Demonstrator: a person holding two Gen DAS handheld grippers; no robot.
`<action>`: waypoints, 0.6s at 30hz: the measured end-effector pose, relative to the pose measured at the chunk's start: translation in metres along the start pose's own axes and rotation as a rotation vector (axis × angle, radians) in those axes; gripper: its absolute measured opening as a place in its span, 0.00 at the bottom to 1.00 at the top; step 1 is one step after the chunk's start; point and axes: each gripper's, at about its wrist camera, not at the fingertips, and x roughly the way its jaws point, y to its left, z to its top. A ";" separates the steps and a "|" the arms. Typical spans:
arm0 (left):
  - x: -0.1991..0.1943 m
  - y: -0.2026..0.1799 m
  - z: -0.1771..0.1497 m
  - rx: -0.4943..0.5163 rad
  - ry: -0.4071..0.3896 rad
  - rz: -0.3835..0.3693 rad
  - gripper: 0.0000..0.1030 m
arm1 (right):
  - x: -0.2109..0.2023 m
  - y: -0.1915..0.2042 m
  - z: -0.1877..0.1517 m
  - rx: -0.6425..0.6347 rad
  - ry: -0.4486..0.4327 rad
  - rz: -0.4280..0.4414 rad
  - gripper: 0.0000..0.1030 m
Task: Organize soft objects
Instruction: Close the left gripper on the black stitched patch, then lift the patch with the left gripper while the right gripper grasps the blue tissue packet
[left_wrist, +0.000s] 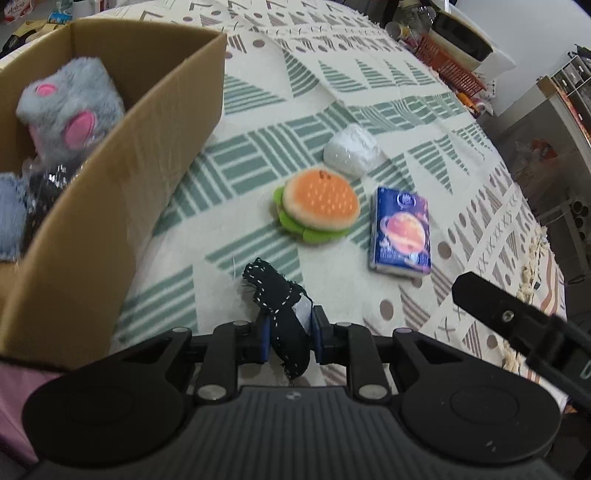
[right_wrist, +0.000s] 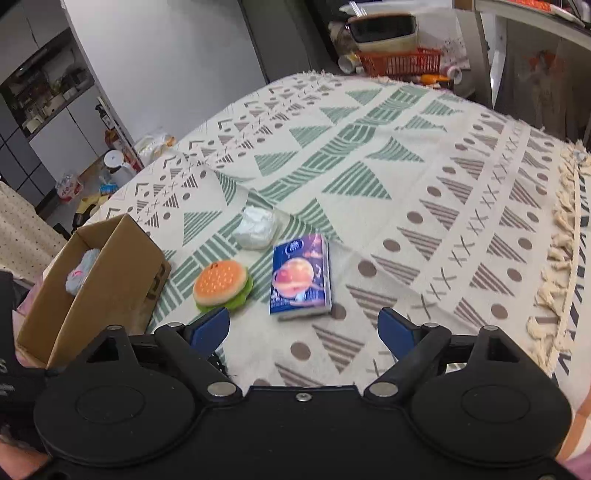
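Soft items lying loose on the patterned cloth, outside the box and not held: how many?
3. A burger plush nearest the cardboard box, a white bundle just behind it, and a blue tissue pack on its other side. More may sit out of frame.

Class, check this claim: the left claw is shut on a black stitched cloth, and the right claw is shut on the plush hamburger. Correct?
Not quite. The right wrist view shows the right claw open and empty; the plush hamburger lies on the patterned cloth. The left claw does hold the black stitched cloth.

Even, soft indoor light, faint shadows cast beside the cardboard box (left_wrist: 122, 155), slight motion blur, edges bent by fisheye.
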 end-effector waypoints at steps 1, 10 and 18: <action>0.000 0.001 0.003 -0.003 -0.003 -0.004 0.20 | 0.001 0.001 0.000 -0.004 -0.005 -0.005 0.84; -0.007 0.000 0.023 0.055 -0.071 0.018 0.20 | 0.026 0.008 0.002 -0.027 0.023 -0.063 0.79; -0.005 -0.002 0.045 0.087 -0.078 -0.003 0.20 | 0.046 0.016 0.005 -0.038 0.046 -0.070 0.77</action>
